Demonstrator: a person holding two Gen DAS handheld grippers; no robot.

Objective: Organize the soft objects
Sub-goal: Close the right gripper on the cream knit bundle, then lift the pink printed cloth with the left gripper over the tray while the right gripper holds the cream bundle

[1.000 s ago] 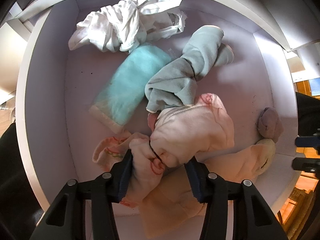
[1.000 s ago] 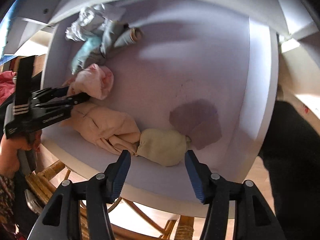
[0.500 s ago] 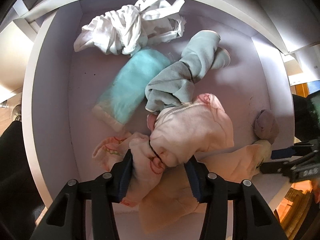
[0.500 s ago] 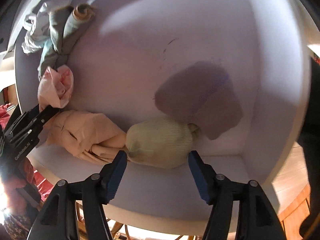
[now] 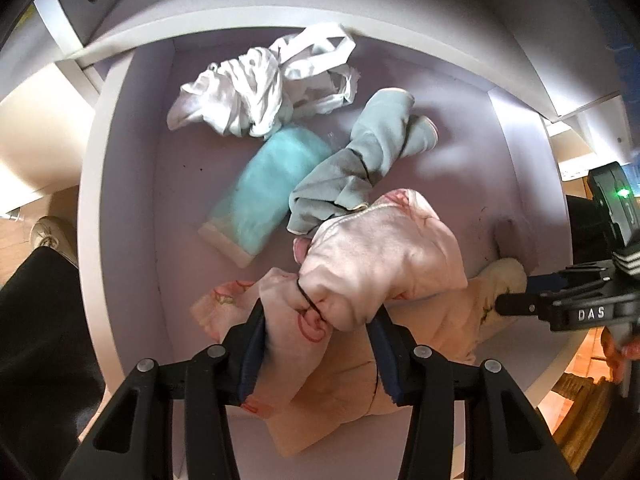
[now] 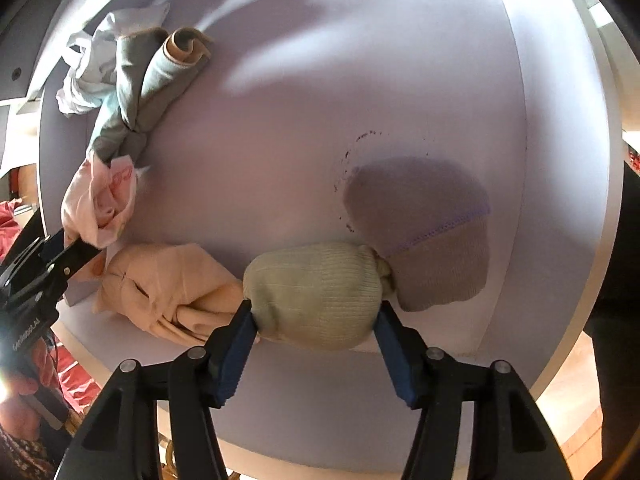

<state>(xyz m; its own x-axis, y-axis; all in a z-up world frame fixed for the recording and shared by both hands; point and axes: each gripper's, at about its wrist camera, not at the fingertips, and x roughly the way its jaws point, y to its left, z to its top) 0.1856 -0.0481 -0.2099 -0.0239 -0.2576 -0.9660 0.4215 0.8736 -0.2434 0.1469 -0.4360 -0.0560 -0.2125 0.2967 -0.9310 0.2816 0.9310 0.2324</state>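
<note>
Inside a white cubby (image 5: 120,208) lie several soft things. My left gripper (image 5: 318,322) is shut on a pale pink printed garment (image 5: 380,264); it also shows in the right wrist view (image 6: 100,200). My right gripper (image 6: 314,316) is open, its jaws on either side of a rolled yellow-green knit bundle (image 6: 316,292), touching or nearly touching it. A mauve knit cloth (image 6: 424,220) lies just behind the bundle. A peach cloth (image 6: 160,284) lies left of it.
At the back lie a crumpled white cloth (image 5: 256,88), a teal sock-like piece (image 5: 268,184) and a twisted grey-green garment (image 5: 360,160). The cubby's side walls and front edge (image 6: 320,440) hem in both grippers. A wicker chair shows below.
My right gripper has moved forward into the cubby until its jaws flank the yellow-green bundle. My left gripper has pulled back slightly, still holding the pink garment.
</note>
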